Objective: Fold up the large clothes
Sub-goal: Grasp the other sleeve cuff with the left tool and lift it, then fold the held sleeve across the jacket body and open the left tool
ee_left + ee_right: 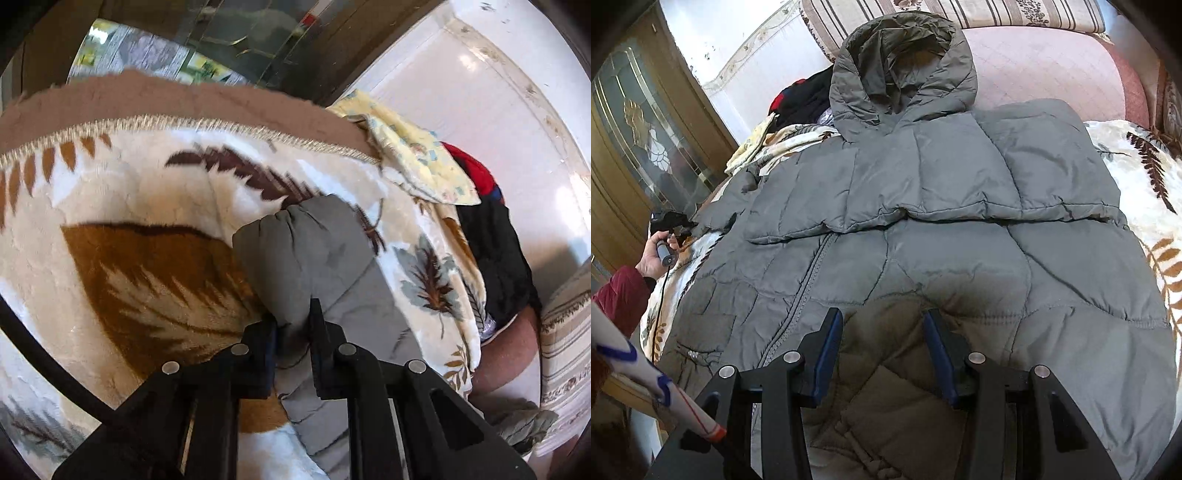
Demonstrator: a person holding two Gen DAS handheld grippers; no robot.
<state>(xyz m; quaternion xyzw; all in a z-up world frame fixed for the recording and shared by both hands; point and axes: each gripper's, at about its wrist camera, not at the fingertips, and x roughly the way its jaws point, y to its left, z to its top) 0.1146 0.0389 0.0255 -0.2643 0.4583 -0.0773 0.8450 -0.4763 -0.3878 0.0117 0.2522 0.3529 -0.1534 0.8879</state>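
A grey hooded puffer jacket (923,184) lies front up on a leaf-patterned plush blanket (147,221), its hood (901,74) at the far end. My left gripper (293,317) is shut on the end of the jacket's grey sleeve (306,251), which lies stretched over the blanket. In the right wrist view that left gripper (674,221) shows at the left edge, held by a hand in a red sleeve. My right gripper (882,328) sits at the jacket's near hem. Puffy fabric fills the gap between its blue pads, which press on it.
A yellow cloth (417,158) and a black and red pile of clothes (491,236) lie past the blanket by the white wall (480,74). A wooden glazed door (646,129) stands at left. A striped pillow (960,14) and a pink sheet (1034,66) lie beyond the hood.
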